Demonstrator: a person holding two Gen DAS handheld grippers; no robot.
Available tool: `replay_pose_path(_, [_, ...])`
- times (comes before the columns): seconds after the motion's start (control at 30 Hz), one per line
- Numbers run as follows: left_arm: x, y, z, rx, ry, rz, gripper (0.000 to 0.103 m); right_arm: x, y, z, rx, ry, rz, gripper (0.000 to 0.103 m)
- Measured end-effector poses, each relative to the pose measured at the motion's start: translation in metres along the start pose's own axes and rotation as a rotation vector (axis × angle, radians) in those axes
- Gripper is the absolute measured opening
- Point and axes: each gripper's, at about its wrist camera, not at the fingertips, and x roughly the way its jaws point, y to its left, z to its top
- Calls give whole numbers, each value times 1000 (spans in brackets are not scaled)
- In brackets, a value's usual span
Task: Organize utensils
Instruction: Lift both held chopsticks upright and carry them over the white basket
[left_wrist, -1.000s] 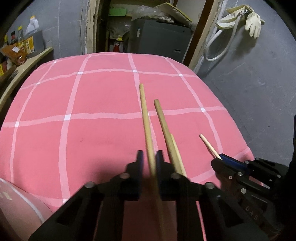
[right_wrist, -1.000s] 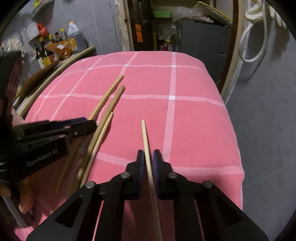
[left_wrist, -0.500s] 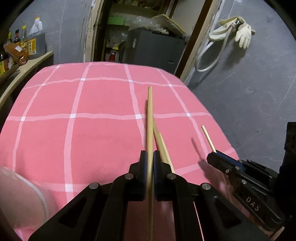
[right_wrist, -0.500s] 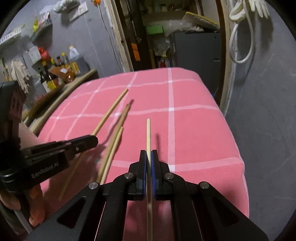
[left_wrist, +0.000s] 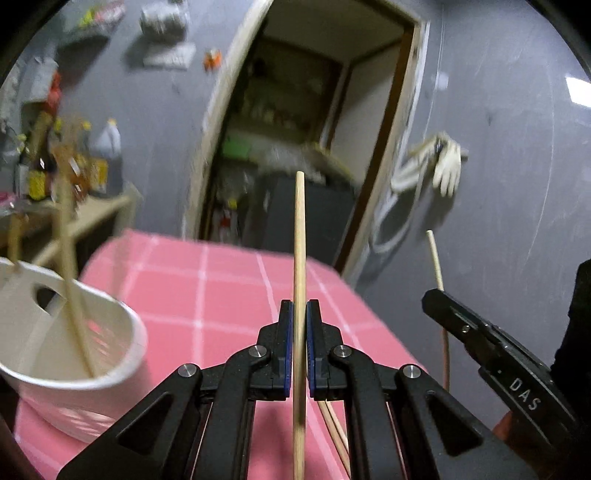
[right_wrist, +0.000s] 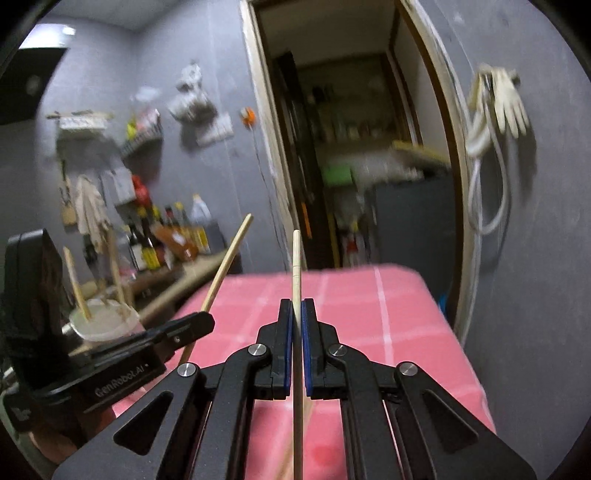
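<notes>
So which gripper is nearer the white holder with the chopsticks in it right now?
Left. The left gripper, shut on a chopstick, is just right of the white holder. The right gripper is beyond it, further right.

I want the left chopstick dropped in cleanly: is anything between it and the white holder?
Nothing visible blocks it. The left gripper holds its chopstick above the pink cloth; the white holder sits to its left, with two chopsticks already leaning inside.
</notes>
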Motion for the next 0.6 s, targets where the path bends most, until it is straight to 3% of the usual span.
replay_pose_path(0.23, [-55,11,24,30,-182,36,4,-10,47,27,-31,-159,87,3])
replay_pose_path(0.6, [-106,60,50,9,-299,122,4,13,100,46,2,-234,251,3])
